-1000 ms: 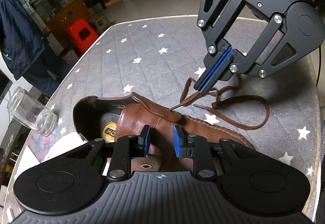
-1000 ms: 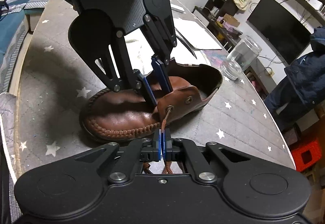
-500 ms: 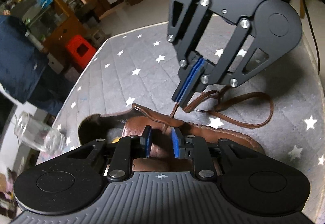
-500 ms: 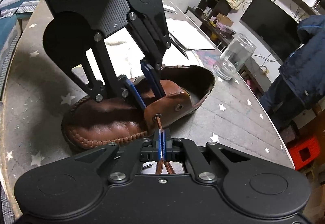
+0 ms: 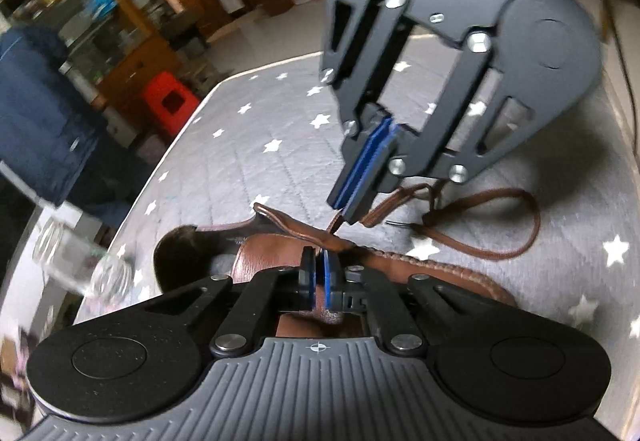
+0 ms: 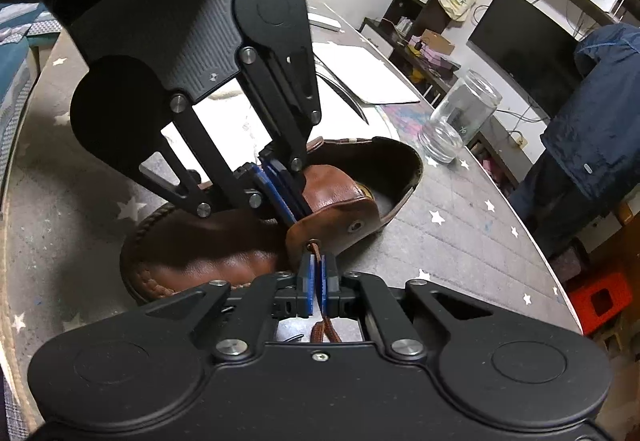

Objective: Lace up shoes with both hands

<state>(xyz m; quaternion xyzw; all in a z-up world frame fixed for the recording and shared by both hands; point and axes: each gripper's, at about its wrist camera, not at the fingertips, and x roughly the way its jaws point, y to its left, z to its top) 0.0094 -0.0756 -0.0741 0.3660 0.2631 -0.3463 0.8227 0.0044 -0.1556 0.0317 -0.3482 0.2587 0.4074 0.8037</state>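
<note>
Since a second ago the left hand-held gripper (image 5: 319, 277) has pinched its pads nearly together; it was sitting clearly open over the shoe back then. The jar has also slid down toward the lower left of the left wrist view, and that view is now blurry.

The surface (image 5: 256, 169) is a grey quilted cover with white stars, and the brown leather shoe (image 6: 224, 245) lies on it with its toe toward the left of the right wrist view. The left gripper's blue pads look closed on the upright tongue of the shoe, or nearly so; a thin gap shows between them in the left wrist view, so whether it truly grips is hard to call.

The right hand-held gripper (image 6: 319, 283) is clamped on the brown lace (image 6: 318, 253), just below the eyelet in the side flap. Only the right wrist view shows that eyelet and the lace coming out of it. Only the left wrist view shows the rest of the lace (image 5: 500, 225), lying in a loose loop on the surface behind the right gripper (image 5: 344, 213).

A clear glass jar (image 6: 460, 121) lies on its side beyond the heel, well apart from the shoe.
</note>
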